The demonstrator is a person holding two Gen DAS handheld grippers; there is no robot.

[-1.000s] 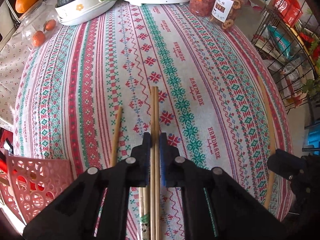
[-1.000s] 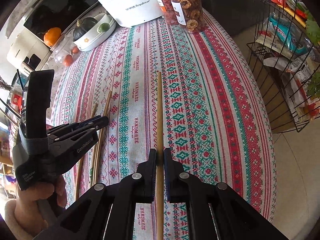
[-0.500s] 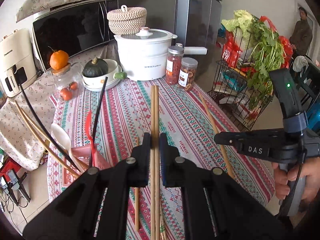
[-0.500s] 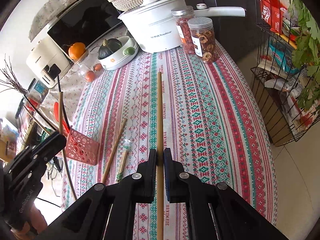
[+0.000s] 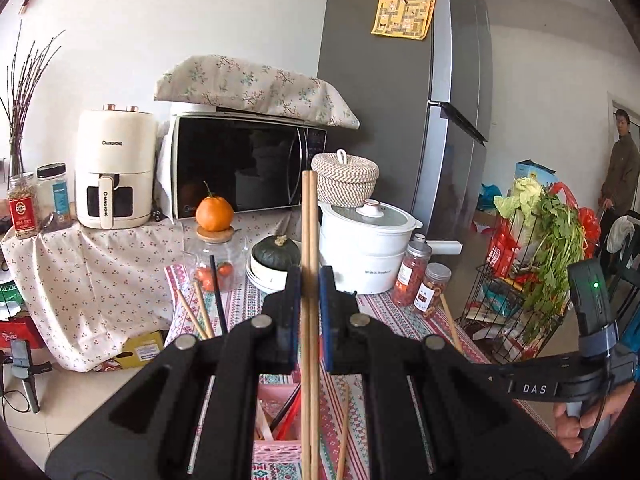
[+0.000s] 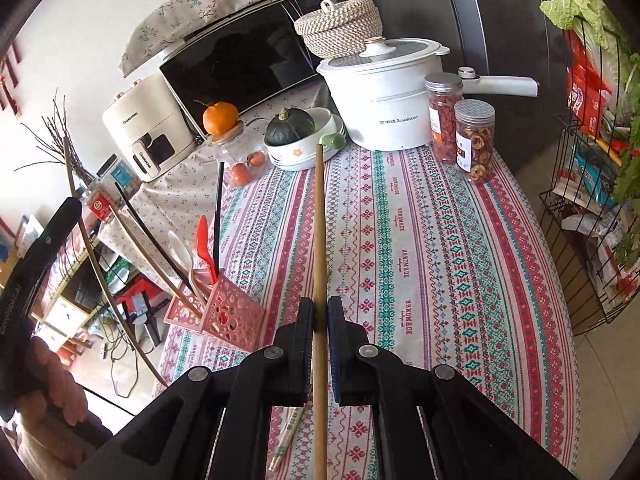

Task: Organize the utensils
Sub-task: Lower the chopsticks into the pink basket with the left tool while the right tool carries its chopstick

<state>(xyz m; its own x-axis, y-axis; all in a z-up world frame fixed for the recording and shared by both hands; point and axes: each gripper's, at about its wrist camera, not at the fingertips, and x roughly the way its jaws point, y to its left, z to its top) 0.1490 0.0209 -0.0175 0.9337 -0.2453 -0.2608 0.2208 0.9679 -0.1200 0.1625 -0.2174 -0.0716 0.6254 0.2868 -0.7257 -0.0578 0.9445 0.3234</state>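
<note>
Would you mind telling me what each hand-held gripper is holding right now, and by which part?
The left hand-held gripper clamps a pair of wooden chopsticks along their shafts. The right hand-held gripper clamps a single wooden chopstick along its shaft.

The utensil basket (image 6: 224,316) sits at the table's (image 6: 440,240) left edge, with spoons (image 6: 180,248) and chopsticks (image 6: 218,216) standing in it. Along the far edge stand the pot (image 6: 384,92), two jars (image 6: 474,140) to its right, and a bowl (image 6: 308,148) holding a squash (image 6: 288,128) to its left. A loose chopstick pair (image 6: 286,436) lies near the table's near edge.
</note>
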